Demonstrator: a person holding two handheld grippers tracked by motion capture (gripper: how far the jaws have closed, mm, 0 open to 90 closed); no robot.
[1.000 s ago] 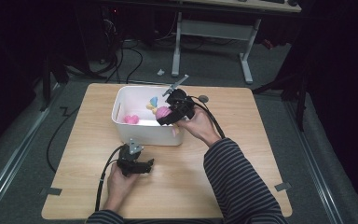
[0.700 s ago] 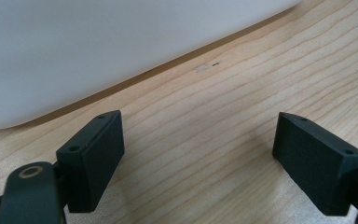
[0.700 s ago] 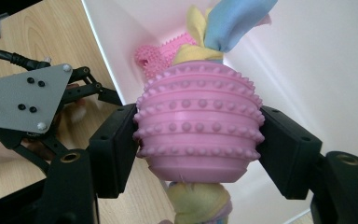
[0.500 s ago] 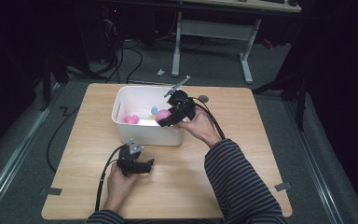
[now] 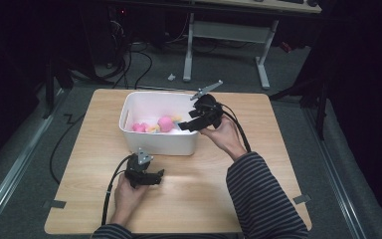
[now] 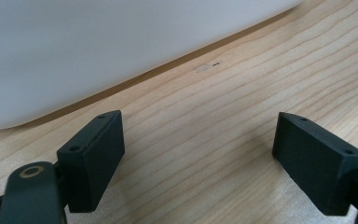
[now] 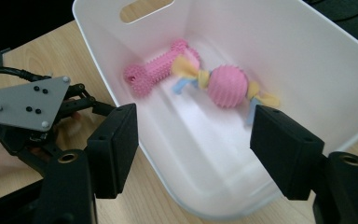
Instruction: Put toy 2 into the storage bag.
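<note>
Left gripper (image 5: 146,177) rests on the wooden table (image 5: 278,149), jaws apart, empty, beside the white bin (image 5: 156,142). Right gripper (image 7: 193,140) hovers over the bin, jaws spread, empty. Descend vertically, clearing the rim. The right gripper view resolves a pink spiked bone (image 7: 156,63) and a pink ball rope toy (image 7: 227,85) inside.

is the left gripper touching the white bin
Apart. The left gripper view shows the left gripper with open jaws over bare wood, a strip of table lying between them and the white bin.
</note>
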